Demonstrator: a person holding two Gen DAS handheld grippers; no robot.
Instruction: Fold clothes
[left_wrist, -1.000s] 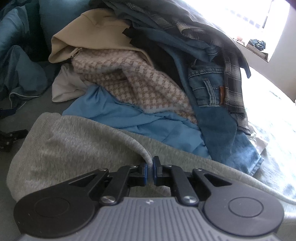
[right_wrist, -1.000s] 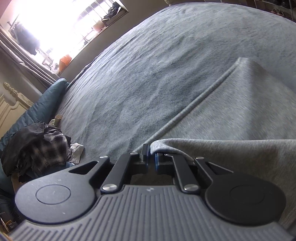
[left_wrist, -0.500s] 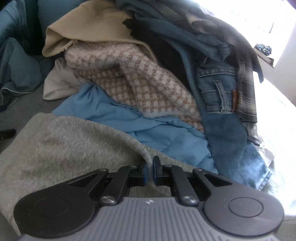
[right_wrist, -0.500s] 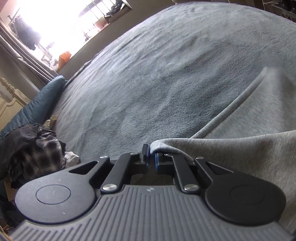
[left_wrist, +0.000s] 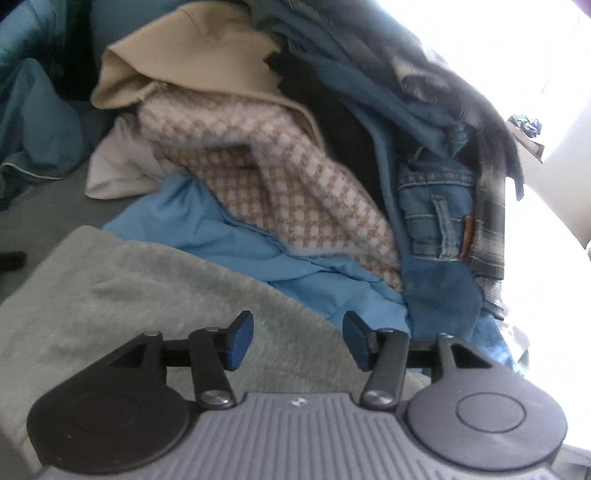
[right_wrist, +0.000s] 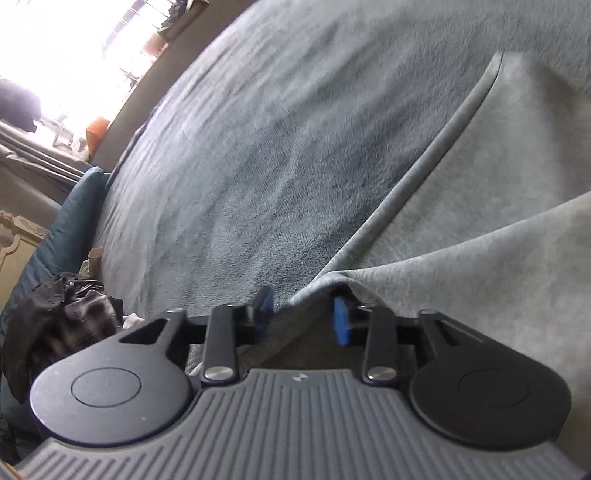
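Tongs, left (left_wrist: 293, 339) and right (right_wrist: 303, 317), are spreading open, releasing a soft, light, floppy grey sweatshirt (left_wrist: 122, 295) now lying on the bed (right_wrist: 295, 129), easiest pinched along its hem.

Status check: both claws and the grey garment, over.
Left claw opening, nothing clamped. Right claw opening over fold edge. Grey fleece garment lying on bed. Mixed clothes pile ahead.
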